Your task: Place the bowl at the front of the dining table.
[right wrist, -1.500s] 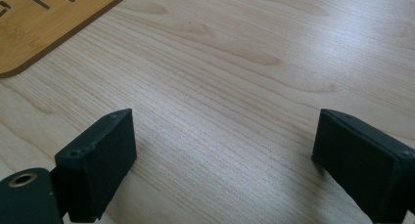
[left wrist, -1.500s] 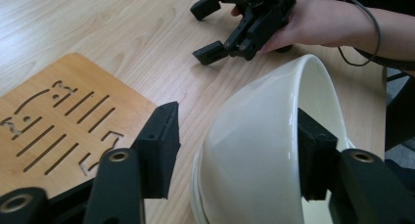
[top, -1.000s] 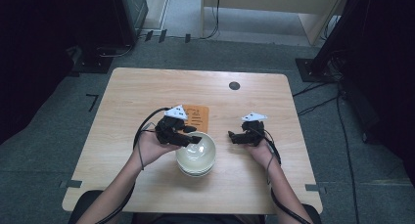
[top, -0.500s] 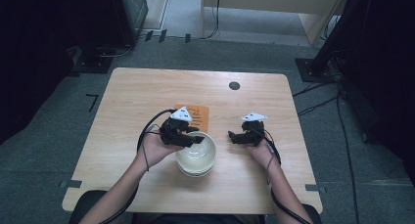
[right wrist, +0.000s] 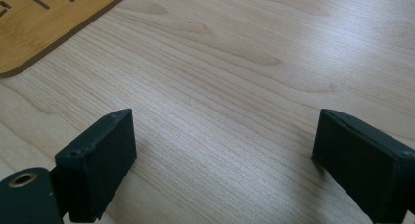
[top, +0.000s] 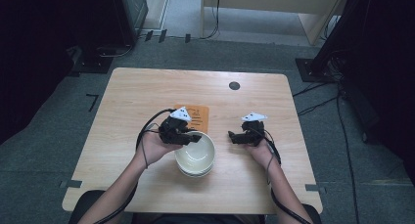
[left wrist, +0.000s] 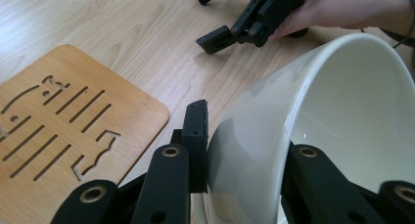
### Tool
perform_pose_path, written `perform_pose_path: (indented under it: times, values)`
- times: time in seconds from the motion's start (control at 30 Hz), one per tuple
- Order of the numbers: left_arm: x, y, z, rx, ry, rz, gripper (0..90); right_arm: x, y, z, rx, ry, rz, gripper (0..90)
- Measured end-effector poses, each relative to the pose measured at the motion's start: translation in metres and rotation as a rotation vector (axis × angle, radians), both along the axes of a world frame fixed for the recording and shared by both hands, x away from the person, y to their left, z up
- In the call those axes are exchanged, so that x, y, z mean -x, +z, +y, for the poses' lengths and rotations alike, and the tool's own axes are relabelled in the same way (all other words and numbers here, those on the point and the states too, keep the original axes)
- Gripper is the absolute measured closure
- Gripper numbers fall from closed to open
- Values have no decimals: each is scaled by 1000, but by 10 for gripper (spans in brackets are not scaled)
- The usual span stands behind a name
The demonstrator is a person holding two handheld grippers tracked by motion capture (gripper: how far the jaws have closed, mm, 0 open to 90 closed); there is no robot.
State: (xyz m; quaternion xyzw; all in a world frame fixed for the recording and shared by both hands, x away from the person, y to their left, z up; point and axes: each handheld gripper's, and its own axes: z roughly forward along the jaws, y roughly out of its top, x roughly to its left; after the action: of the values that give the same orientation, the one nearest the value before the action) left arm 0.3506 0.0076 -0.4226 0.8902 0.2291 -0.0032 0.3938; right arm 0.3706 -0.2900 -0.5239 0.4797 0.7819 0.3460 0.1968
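Left gripper (top: 192,136): held in the person's left hand (top: 154,146) near the middle of the table (top: 127,101). Its jaws have just been closing, and the wall of the top bowl (top: 196,151) stands between them. In the left gripper view one pad lies flat on the bowl's outer wall and the other jaw sits inside against the inner wall, so the rim is pinched at about 10 o'clock on the bowl as seen from above. The top bowl (left wrist: 313,131) appears tipped in that view, its mouth turned toward the right of the frame.

Top bowl: white, glossy, the uppermost of a short stack of bowls (top: 195,171). The stack stands on the table at about 6 o'clock from the table's middle, close to the person's edge.

Right gripper (top: 237,137): held in the right hand (top: 262,148), at 3 o'clock from the bowls and well apart from them. Jaws spread wide over bare wood, nothing between them, as the right gripper view shows; its pads (right wrist: 100,155) grip nothing.

Wooden trivet (top: 195,117): orange-brown, slotted, lying flat at 12 o'clock from the bowls, just beside the left gripper.

Black disc (top: 234,85): small, set in the table toward the far edge.
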Motion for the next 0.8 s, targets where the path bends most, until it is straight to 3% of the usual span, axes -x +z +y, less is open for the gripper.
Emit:
perform_pose_path:
  times: [0.1,0.27,0.5,0.8]
  values:
    - [-3,-1,5,37,-7,23,739,0,0,0,-1,0,1,83]
    - [-2,-3,8,13,-19,9,785,0,0,0,-1,-1,1,83]
    - [-4,-1,15,58,-16,17,813,0,0,0,0,0,1,83]
    - [-9,2,24,85,8,27,812,0,0,0,0,0,1,83]
